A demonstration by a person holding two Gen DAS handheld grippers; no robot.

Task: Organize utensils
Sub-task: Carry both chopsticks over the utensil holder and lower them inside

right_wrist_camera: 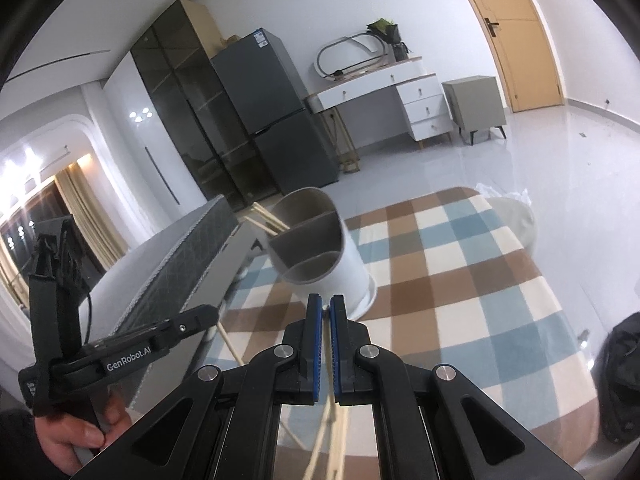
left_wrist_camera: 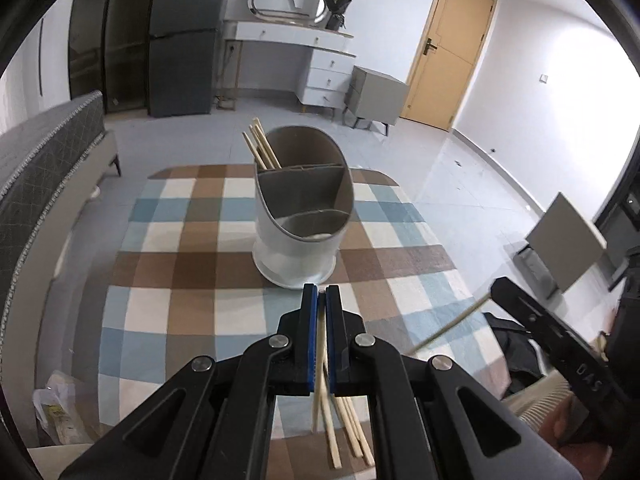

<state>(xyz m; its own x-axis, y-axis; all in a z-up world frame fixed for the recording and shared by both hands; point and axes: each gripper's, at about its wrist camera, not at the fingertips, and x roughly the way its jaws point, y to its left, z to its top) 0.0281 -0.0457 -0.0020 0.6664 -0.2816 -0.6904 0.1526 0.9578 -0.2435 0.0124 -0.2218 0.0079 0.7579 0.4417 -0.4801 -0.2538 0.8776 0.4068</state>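
Note:
A white and grey utensil holder (left_wrist_camera: 300, 216) with three compartments stands on the checked tablecloth (left_wrist_camera: 180, 240). Several wooden chopsticks (left_wrist_camera: 262, 148) lean in its far compartment. My left gripper (left_wrist_camera: 321, 294) is shut on a chopstick (left_wrist_camera: 320, 376), just in front of the holder's base. Loose chopsticks (left_wrist_camera: 352, 428) lie on the cloth under it. My right gripper (right_wrist_camera: 325, 304) is shut on a chopstick (right_wrist_camera: 329, 396), near the holder (right_wrist_camera: 320, 252). From the left wrist view it shows at the right (left_wrist_camera: 496, 286) with its chopstick (left_wrist_camera: 448, 326) sticking out.
A grey padded bench (left_wrist_camera: 44, 168) runs along the left of the table. A black bag (right_wrist_camera: 620, 376) sits at the right edge. A plastic bag (left_wrist_camera: 56, 408) lies on the floor at the left. A fridge, dresser and door stand far behind.

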